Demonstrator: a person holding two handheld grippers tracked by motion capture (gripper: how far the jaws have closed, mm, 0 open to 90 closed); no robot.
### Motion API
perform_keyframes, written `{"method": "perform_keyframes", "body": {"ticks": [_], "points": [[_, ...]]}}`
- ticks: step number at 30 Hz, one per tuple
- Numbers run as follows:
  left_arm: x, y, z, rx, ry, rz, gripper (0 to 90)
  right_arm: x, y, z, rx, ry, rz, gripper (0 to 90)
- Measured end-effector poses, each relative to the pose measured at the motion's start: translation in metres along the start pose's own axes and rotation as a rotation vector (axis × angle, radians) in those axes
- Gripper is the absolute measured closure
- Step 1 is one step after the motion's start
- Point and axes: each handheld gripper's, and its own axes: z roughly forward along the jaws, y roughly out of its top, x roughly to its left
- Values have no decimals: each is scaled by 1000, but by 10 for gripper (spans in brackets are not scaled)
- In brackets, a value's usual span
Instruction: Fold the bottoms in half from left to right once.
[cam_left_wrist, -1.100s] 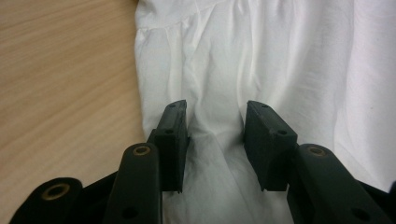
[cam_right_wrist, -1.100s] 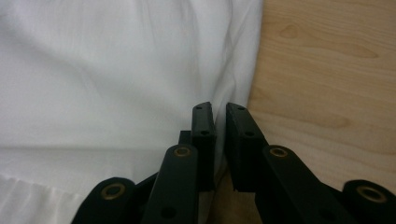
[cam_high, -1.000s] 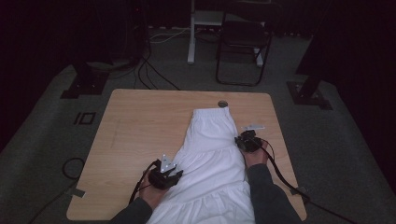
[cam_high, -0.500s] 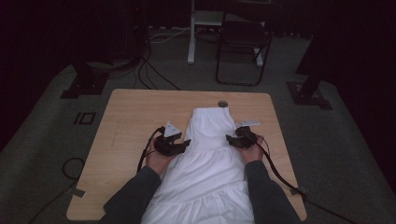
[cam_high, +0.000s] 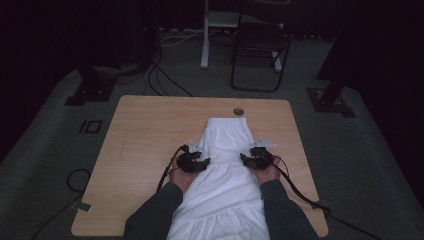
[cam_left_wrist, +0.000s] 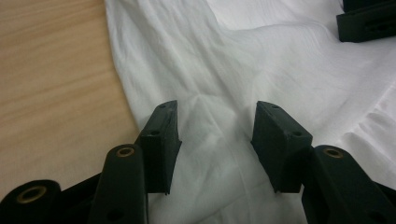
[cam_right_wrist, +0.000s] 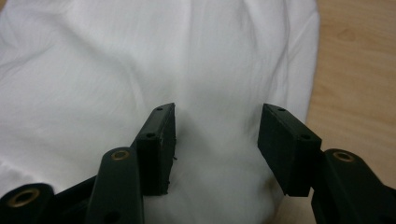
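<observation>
Both pairs of jaws half open, just widened, nothing clamped; white cloth lying between each pair. Left gripper and right gripper resting on opposite edges of a white skirt spread flat on the wooden surface. Possible risk: closing too shallow, pinching one layer only, rumpling the fabric.
</observation>
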Motion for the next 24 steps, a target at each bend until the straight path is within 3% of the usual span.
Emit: {"method": "perform_keyframes", "body": {"ticks": [10, 15, 17, 19, 20, 24], "points": [[-23, -21, -20, 3, 8, 46, 509, 17, -25, -27, 5, 16, -10, 459], [-29, -27, -25, 4, 3, 44, 510, 19, -28, -33, 18, 25, -20, 459], [-30, -28, -28, 11, -19, 32, 509, 20, -29, -33, 13, 23, -20, 458], [-29, -27, -28, 20, -30, 32, 504, 20, -30, -33, 11, 24, -23, 458], [-25, -19, -30, 48, -34, 33, 488, 19, -30, -33, 11, 27, -23, 458], [-17, 9, -37, -2, -30, 58, 454, 20, -30, -32, 4, 26, -23, 459]]}}
